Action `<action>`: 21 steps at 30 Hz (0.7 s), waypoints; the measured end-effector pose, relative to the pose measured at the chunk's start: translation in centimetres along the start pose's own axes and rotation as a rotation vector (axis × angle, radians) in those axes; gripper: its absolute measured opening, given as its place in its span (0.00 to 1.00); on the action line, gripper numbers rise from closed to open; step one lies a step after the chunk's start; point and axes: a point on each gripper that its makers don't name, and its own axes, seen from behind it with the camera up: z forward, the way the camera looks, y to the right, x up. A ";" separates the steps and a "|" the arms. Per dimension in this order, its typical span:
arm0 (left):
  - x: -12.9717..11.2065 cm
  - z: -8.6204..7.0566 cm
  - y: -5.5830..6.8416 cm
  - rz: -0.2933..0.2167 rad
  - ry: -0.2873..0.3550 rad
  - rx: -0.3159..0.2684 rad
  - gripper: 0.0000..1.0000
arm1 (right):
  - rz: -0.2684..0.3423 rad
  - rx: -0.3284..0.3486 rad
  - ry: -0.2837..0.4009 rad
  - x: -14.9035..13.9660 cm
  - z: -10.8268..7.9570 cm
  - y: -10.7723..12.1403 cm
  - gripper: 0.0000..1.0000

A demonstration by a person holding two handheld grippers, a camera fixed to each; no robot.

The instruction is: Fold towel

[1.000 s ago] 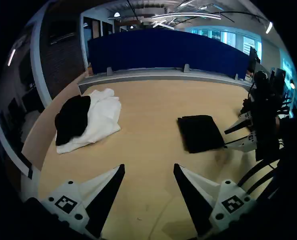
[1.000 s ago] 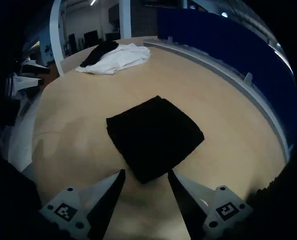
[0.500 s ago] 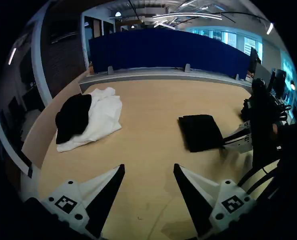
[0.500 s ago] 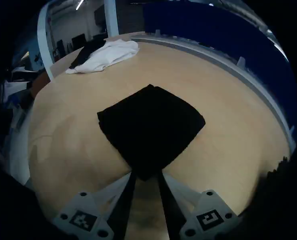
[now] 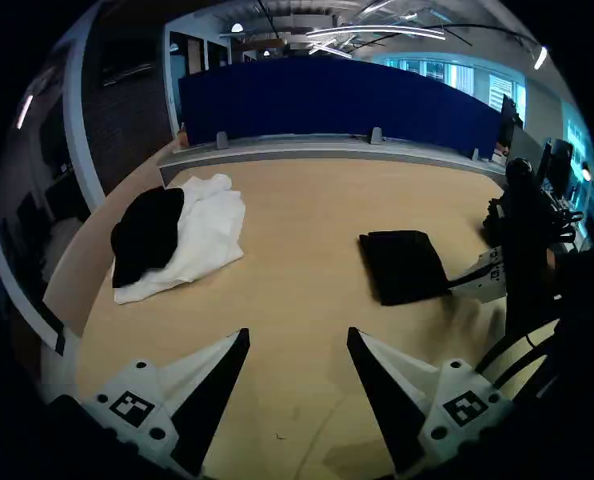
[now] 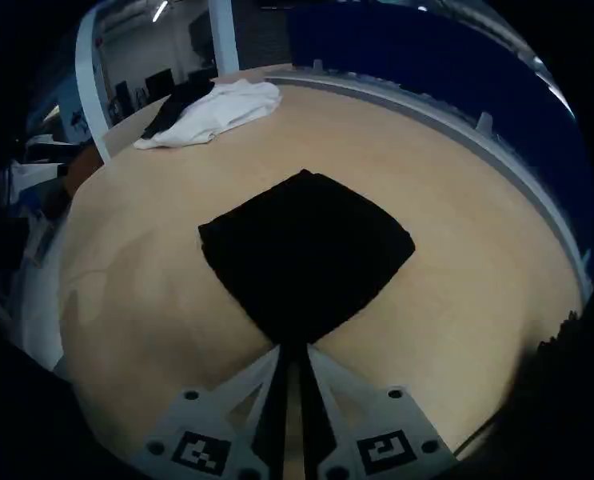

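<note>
Closing over the last second, the right tool (image 6: 295, 352) is now pinching the nearest corner of the black towel (image 6: 304, 248). Its two fingers are drawn almost together at the bottom centre of the right gripper view, with little more than the cloth's thickness between them. That towel is lying in the middle of the frame as a compact dark square, apparently already folded, flat on the pale tabletop (image 6: 456, 264). In the left gripper view it is sitting right of centre, hardly shifting between frames.

At the bottom of its own frame, the left tool (image 5: 297, 332) is hovering above bare wood, spread wide and holding nothing. A white cloth (image 5: 213, 228) with a dark garment (image 5: 146, 236) lying on it is resting at centre left, well apart from the towel.

As I judge it, the step in hand is taking up this corner for a further fold. Doing it well is depending on the pinch catching every layer at the corner. With only the top layer held, the stack is likely to peel open as it rises. Lifting low and slowly, and carrying the corner straight over toward the opposite edge, should be keeping the sides lined up. The idle left tool could be helping by taking the neighbouring corner, or by pinning the far side so the square is not sliding.
</note>
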 end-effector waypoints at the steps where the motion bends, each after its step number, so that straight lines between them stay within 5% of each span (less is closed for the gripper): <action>1: 0.0 0.0 0.0 0.001 0.000 -0.001 0.90 | -0.004 0.000 0.001 0.1 -0.1 0.0 0.07; 9: 0.4 -0.2 0.3 0.001 0.007 -0.003 0.90 | -0.037 -0.011 0.039 2.9 -2.1 0.3 0.07; 21: 3.0 -0.5 0.6 -0.003 0.056 -0.009 0.90 | -0.104 -0.022 0.175 13.3 -8.7 2.5 0.07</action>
